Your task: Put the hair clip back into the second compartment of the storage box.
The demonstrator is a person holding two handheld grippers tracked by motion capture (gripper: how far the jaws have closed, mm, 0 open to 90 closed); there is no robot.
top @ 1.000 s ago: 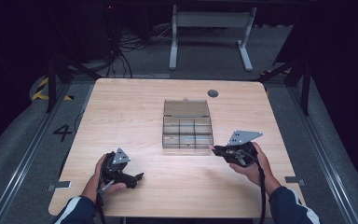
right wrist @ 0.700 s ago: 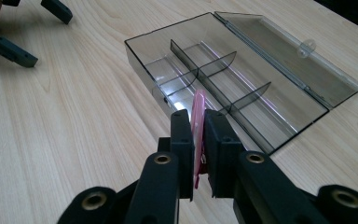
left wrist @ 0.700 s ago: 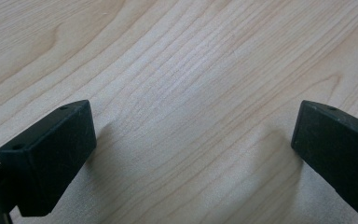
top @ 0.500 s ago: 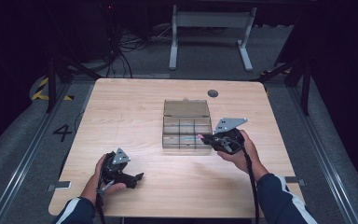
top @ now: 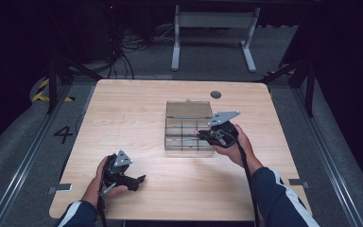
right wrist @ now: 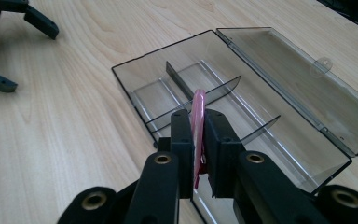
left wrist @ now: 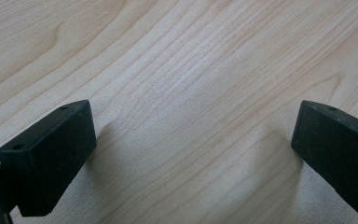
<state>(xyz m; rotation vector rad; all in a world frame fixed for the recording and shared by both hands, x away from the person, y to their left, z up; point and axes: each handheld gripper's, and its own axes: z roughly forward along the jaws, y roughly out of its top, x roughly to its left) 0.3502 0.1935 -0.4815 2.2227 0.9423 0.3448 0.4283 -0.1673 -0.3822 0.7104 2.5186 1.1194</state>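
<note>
Two jaws of the right gripper (right wrist: 198,140) pinch a thin pink piece (right wrist: 198,116), mostly hidden between them, above the open clear box (right wrist: 279,60). Left gripper (left wrist: 191,154) rests spread apart, empty, on the table (top: 123,109).

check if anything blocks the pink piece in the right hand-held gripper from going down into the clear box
Nothing visible blocks it. The right hand-held gripper holds the pink piece edge-up right over the clear box, whose lid lies folded open. Only thin dividers split the compartments below; aim between them.
</note>
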